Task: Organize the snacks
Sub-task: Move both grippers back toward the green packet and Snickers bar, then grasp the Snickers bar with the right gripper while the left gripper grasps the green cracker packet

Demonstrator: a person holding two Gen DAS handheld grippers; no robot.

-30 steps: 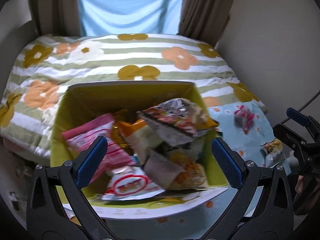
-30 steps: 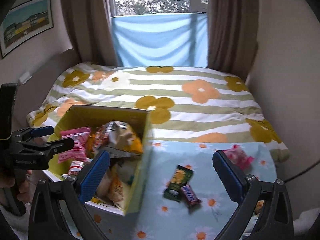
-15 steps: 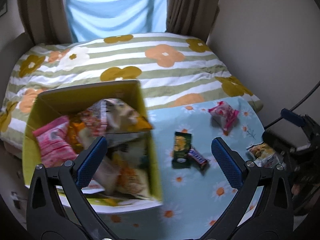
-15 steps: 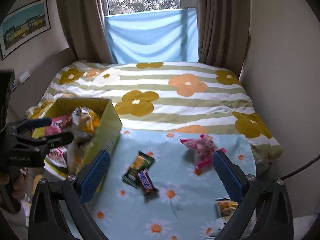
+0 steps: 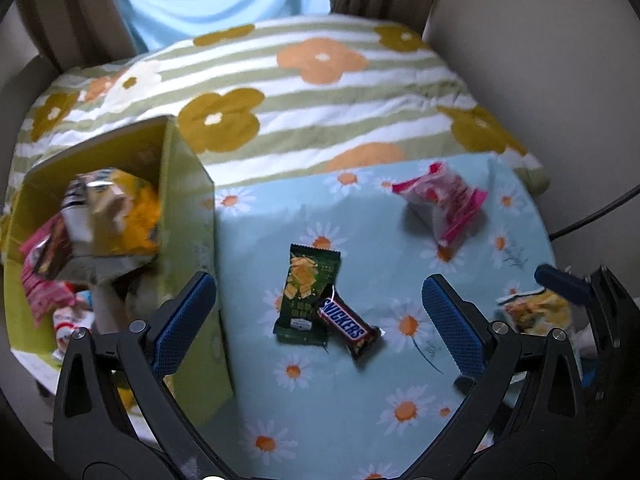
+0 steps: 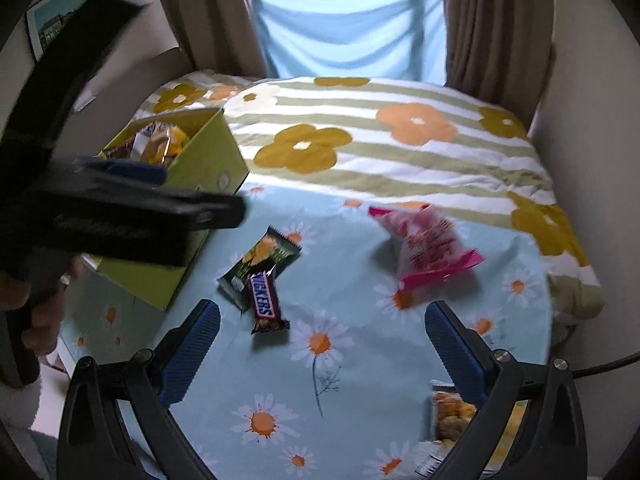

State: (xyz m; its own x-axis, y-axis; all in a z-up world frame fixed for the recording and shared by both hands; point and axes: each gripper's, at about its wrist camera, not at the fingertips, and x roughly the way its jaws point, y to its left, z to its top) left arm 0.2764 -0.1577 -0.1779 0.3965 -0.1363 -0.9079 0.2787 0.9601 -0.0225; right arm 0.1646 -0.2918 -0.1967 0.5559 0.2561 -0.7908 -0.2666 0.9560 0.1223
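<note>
Hovering wide-jawed, left hand-held gripper [image 5: 320, 320] frames Snickers bar [image 5: 347, 325].

The packets heaped in the yellow-green cardboard box [image 5: 188, 216] are smeared by motion in the left wrist view, so their printing cannot be read, and the lower ones are covered by those on top. A yellow crinkled snack bag [image 6: 452, 420] is half hidden behind the right gripper's blue-padded finger and cut off towards the lower edge. The black left gripper [image 6: 132, 204] is blurred in the right wrist view, and the box's near wall is partly masked by it.
</note>
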